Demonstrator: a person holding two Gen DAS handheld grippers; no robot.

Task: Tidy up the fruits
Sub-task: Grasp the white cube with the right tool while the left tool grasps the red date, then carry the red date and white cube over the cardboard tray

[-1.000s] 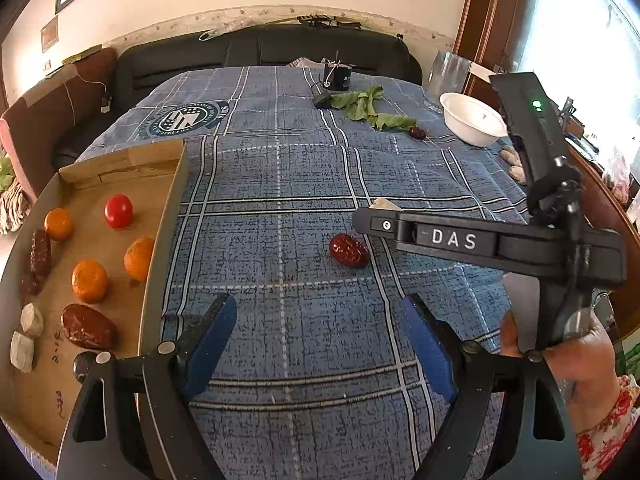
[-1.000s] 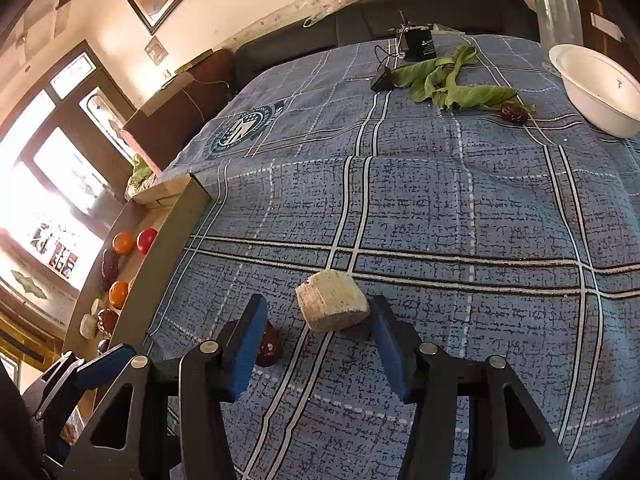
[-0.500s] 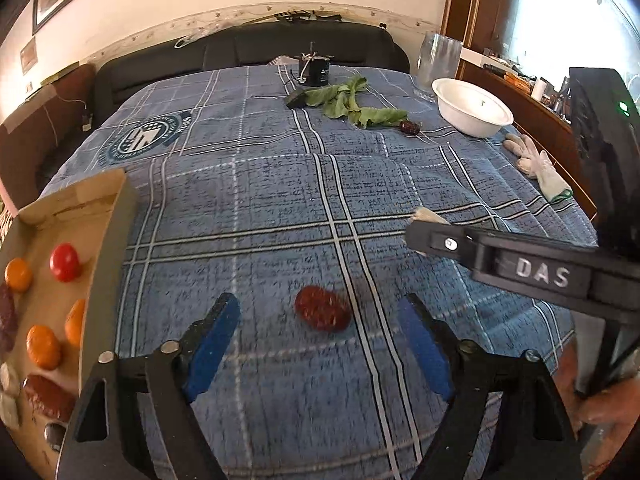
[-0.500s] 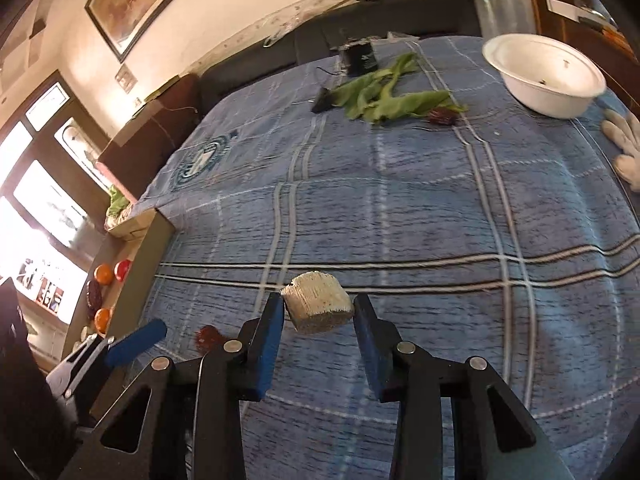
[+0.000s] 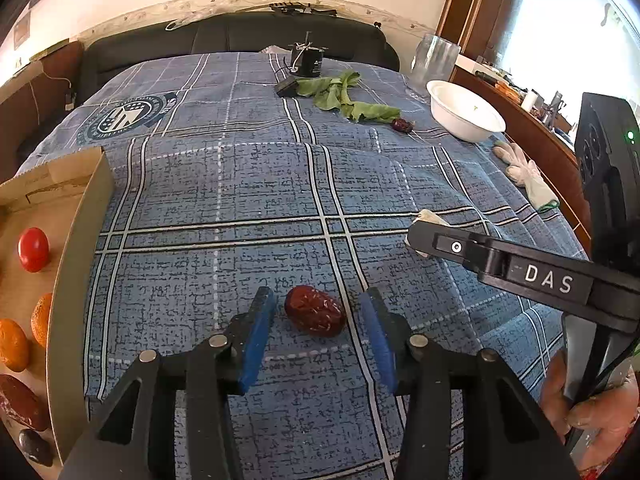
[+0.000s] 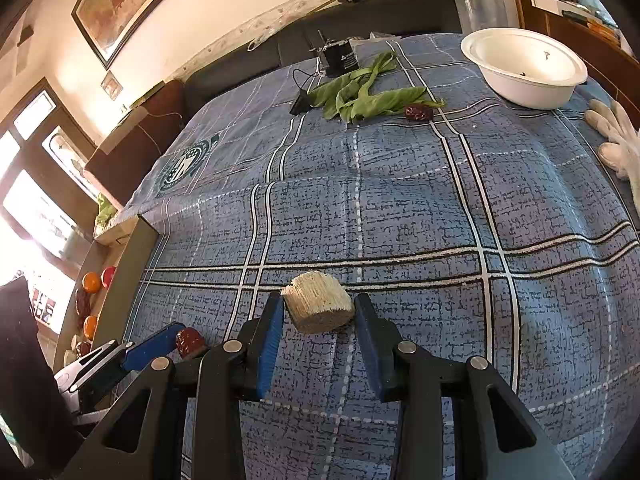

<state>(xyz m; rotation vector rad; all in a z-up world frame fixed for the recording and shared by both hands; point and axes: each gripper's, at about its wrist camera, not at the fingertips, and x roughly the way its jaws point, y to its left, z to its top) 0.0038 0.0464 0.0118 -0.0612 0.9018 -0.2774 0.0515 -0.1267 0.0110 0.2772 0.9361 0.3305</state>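
Left gripper (image 5: 316, 330) closing around red date (image 5: 315, 315), pads not yet touching, long axis running crosswise; right gripper (image 6: 318, 326) clamping pale chunk (image 6: 318, 307).

We see a surface (image 5: 248, 184) covered by a blue plaid cloth (image 6: 400, 216) with a round crest. On the cloth lie a red date (image 5: 315, 316), a pale cut chunk (image 6: 318, 307), green leaves (image 6: 360, 98) beside a second date (image 6: 419, 111), a white bowl (image 6: 524, 68), white gloves (image 5: 528, 176), a black device (image 5: 306, 62) and a cardboard tray (image 5: 76, 248) at the left edge.
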